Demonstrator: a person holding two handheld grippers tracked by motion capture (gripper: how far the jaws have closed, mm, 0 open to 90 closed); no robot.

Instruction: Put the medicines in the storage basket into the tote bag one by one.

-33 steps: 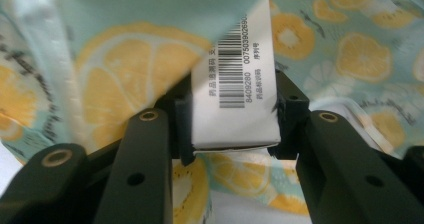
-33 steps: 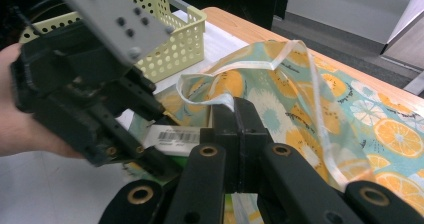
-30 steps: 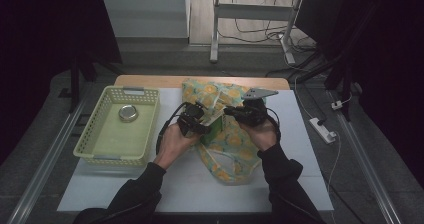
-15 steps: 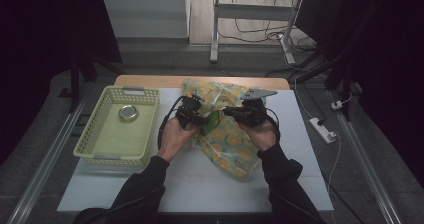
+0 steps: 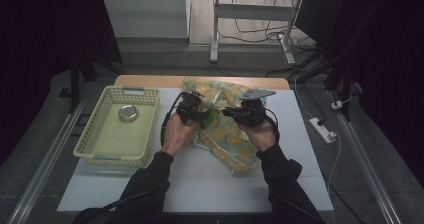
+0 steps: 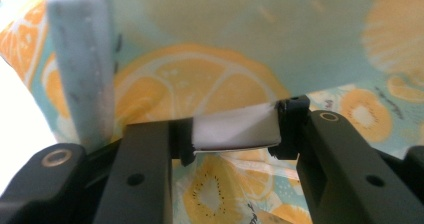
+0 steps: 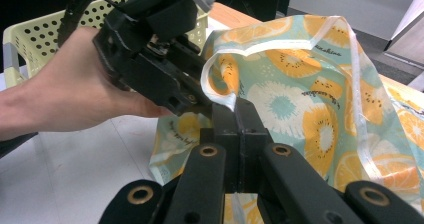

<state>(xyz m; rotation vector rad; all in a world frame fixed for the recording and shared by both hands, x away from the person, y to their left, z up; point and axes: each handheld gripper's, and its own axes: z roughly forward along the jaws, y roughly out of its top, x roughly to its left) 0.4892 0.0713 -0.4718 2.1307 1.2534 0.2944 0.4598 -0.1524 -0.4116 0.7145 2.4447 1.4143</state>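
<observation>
1. the fruit-print bag (image 5: 227, 129) lay on the white table (image 5: 200, 184), just right of the yellow basket (image 5: 100, 149); its long axis ran from the far edge of the table toward the person, slanting to the right at the near end, with the mouth at the far end.
2. both forearms came in from the near edge in dark sleeves, the hands meeting over the bag's far half, close together.
3. the left hand-held gripper (image 5: 196, 115) pointed right, toward the other hand. its jaws stood partly apart, pinched on a white strip of the bag's edge (image 6: 235, 130) stretched between the pads.
4. the right hand-held gripper (image 7: 235, 115) pointed left, jaws pressed fully together on the bag's white-trimmed rim (image 7: 220, 96), lifting it off the table.
5. a small round tin (image 5: 128, 113) sat in the basket, well apart from the hands.
</observation>
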